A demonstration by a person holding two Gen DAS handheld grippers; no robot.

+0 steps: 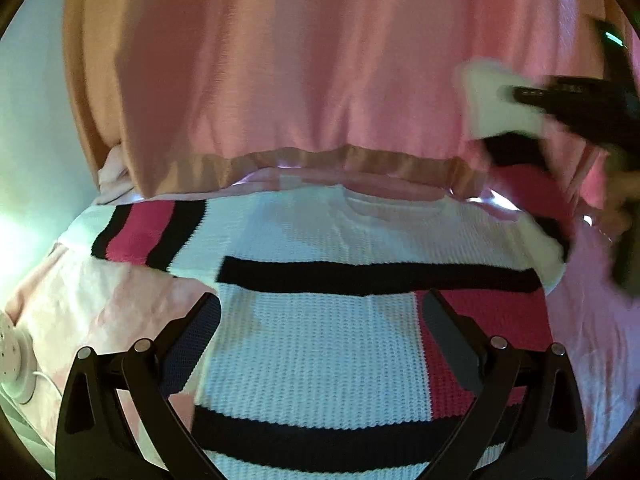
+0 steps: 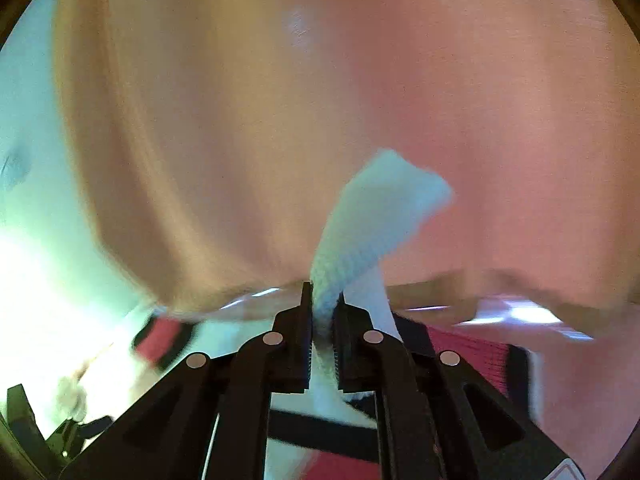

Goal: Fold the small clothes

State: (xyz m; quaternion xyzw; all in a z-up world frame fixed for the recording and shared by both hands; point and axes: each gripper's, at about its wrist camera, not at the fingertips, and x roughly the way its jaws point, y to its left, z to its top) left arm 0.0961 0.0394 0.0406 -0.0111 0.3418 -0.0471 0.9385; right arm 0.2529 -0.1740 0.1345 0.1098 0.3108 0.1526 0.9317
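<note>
A white knit sweater (image 1: 320, 344) with black and pink stripes lies flat on a pink bed sheet (image 1: 100, 300). My left gripper (image 1: 320, 316) hovers open over its body, one finger (image 1: 200, 328) at the left side edge and the other over the pink block. The left sleeve (image 1: 148, 232) lies spread out sideways. In the left wrist view my right gripper (image 1: 532, 96) is at the upper right, holding the white cuff (image 1: 488, 100) of the other sleeve lifted off the bed. In the right wrist view that gripper (image 2: 324, 304) is shut on the cuff (image 2: 380, 208), which sticks up between the pads.
A person in a pink top with a tan hem (image 1: 300, 80) stands close behind the bed, filling the background. A white round device with a cable (image 1: 14, 364) lies at the bed's left edge. The sheet (image 1: 592, 328) extends to the right of the sweater.
</note>
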